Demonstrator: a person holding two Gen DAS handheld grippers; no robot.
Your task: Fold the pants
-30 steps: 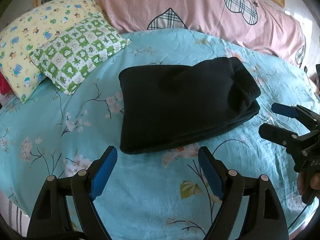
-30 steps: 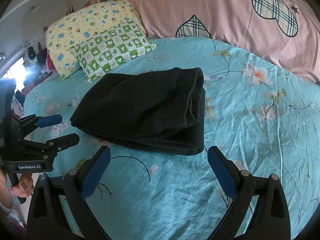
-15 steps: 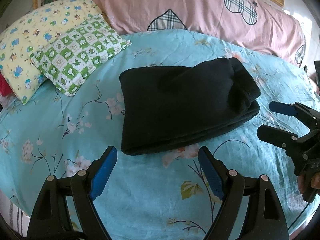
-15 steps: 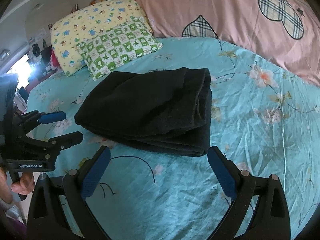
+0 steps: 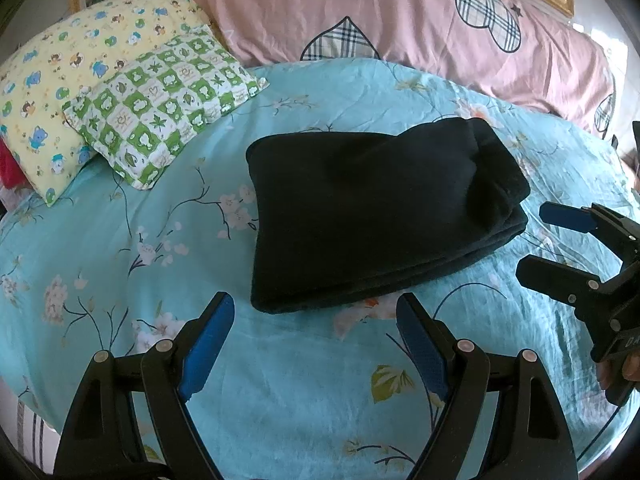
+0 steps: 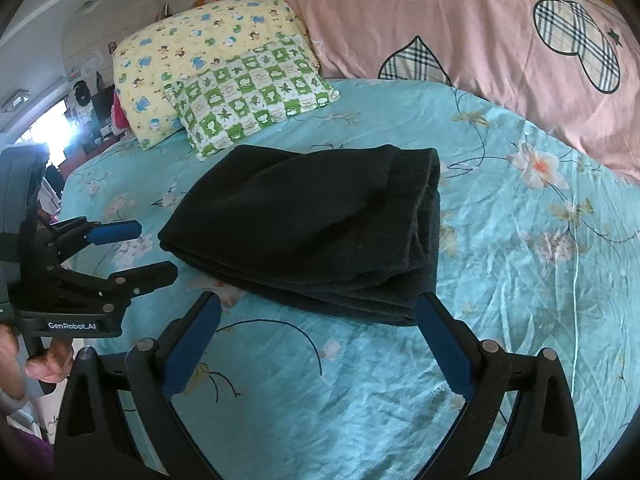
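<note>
Right gripper [image 6: 318, 300] nearer folded pants [image 6: 312, 224]

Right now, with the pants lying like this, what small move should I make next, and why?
Probably just back both off. The black pants already lie in a compact folded stack on the bed sheet; the left gripper and right gripper are open, empty and short of the cloth.

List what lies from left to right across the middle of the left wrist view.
Yellow cartoon pillow → green checked pillow → folded black pants on the floral bedsheet → right gripper, open.
</note>
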